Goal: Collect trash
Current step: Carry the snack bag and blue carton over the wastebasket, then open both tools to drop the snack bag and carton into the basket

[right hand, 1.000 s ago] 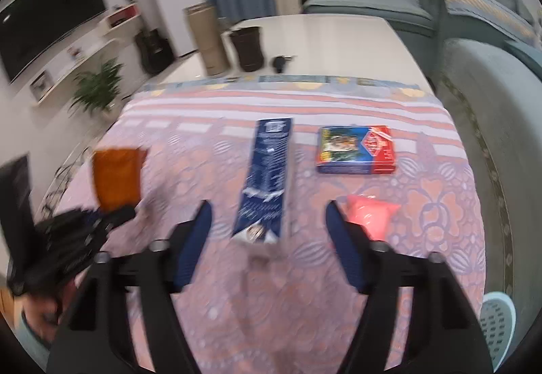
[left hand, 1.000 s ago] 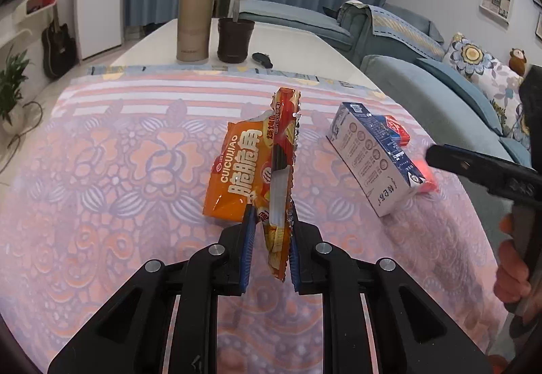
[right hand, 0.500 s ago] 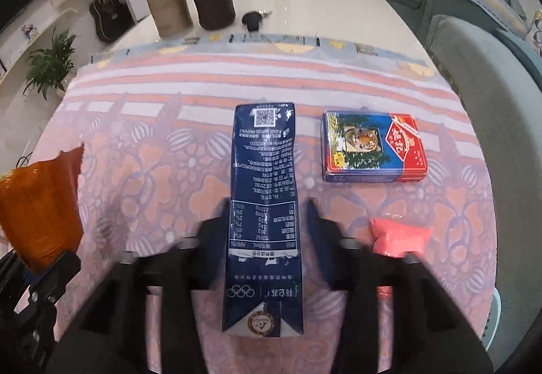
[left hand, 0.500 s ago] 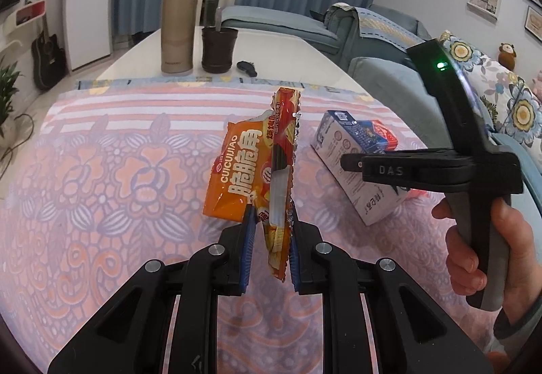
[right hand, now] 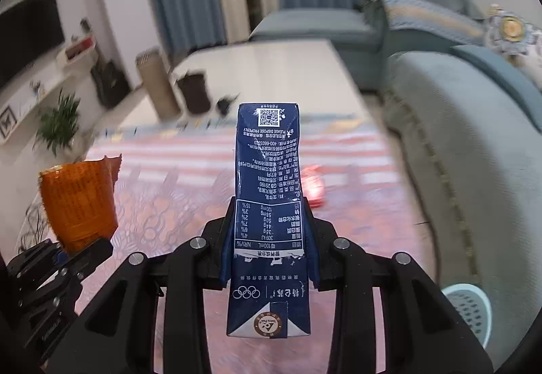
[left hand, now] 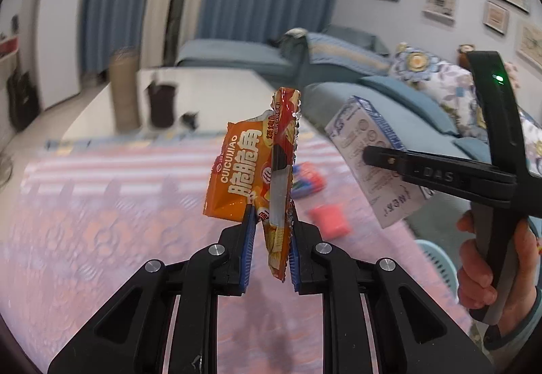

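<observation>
Left gripper [left hand: 269,248] clamped tight on the lower edge of an orange snack wrapper [left hand: 250,167], held clear above the table. Right gripper [right hand: 269,238] squeezed on the sides of a dark blue milk carton [right hand: 267,201], also lifted off the cloth. Wrapper: thin crinkly foil, nearly weightless, limp and slippery, best pinched along a flat sealed edge as here. Carton: light, probably empty, stiff enough at its folded corners yet likely to dent across the broad faces; safest taken across the narrow sides near mid-length.

Left behind on the pink floral tablecloth [right hand: 162,204], toward its right edge: a red-and-blue box [left hand: 306,179] and a small pink packet [left hand: 330,221], blurred. Beyond the cloth's far edge, on bare white tabletop, a tan canister [right hand: 157,84] and a dark cup [right hand: 194,91]. Pale blue basket [right hand: 469,308] on the floor off the table's near right corner, probably the bin. Blue sofa [right hand: 457,123] and curtains around the room.
</observation>
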`<state>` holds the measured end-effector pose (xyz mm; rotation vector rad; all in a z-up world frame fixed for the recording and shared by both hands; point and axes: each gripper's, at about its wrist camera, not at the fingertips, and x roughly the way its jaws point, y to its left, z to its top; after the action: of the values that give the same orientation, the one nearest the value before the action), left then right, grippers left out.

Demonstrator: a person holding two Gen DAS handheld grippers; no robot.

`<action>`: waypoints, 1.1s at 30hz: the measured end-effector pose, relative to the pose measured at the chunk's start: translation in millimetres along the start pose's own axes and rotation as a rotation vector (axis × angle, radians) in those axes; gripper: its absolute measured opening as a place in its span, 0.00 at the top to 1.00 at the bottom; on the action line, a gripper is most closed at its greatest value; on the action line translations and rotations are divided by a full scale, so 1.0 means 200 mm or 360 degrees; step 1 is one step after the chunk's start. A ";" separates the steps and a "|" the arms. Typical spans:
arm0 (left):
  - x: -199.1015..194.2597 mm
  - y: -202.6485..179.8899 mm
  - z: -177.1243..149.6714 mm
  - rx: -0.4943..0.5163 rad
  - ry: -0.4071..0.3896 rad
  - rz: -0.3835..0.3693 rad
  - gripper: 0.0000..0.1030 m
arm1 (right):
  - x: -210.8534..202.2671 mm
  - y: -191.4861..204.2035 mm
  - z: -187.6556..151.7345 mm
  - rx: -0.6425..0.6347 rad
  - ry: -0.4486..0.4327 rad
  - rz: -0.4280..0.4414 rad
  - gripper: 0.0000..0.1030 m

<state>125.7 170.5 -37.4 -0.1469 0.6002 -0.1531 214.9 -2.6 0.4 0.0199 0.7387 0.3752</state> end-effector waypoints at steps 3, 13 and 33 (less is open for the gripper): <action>-0.02 -0.18 0.08 0.0078 -0.0051 -0.0080 0.84 | -0.21 -0.18 0.00 0.0072 -0.0100 -0.0058 0.70; 0.14 -0.91 0.14 0.0299 0.0007 -0.0427 0.84 | -0.63 -0.84 -0.27 0.0323 -0.0173 -0.0419 0.70; 0.81 -1.55 -0.40 0.0607 0.0651 -0.0767 0.83 | -0.38 -1.58 -1.12 0.1019 0.0219 -0.0571 0.70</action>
<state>180.8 -169.9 -135.1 0.1176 0.9235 -0.7732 119.4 -349.3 -163.0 0.4626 0.9545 -0.2153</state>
